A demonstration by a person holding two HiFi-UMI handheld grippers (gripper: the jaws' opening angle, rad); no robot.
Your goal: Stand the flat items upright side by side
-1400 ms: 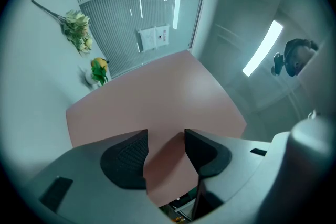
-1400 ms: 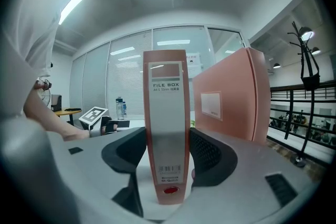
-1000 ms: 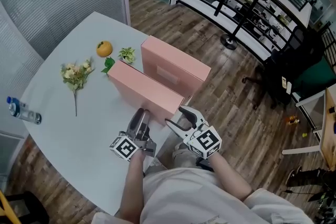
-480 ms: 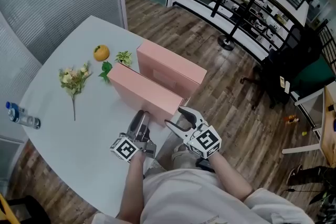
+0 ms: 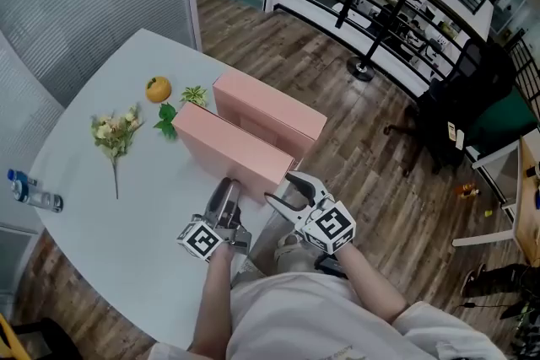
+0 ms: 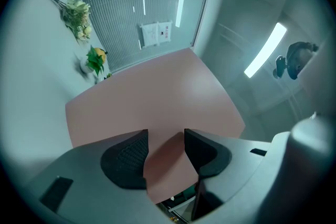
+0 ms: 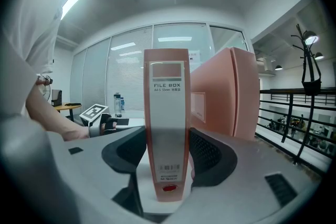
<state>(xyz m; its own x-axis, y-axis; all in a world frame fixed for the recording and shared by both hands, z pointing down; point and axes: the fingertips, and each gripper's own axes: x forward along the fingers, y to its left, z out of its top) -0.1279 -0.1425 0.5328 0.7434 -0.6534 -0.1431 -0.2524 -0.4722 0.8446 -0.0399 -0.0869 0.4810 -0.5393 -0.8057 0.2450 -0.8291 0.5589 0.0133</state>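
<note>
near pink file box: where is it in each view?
Head view: near file box in front of far file box; left tongs and right tongs at its near end.
Left gripper view: pink face fills centre, running between the tongs.
Right gripper view: labelled spine dead centre, clamped.
Landmark: far file box, right of the spine in right gripper view; left gripper view lacks it, so use the flowers, also in head view.

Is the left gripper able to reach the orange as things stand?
Probably not yet: the left gripper is clamped on the near box, and the orange lies past its far end. Bare table alongside leaves a way.
</note>
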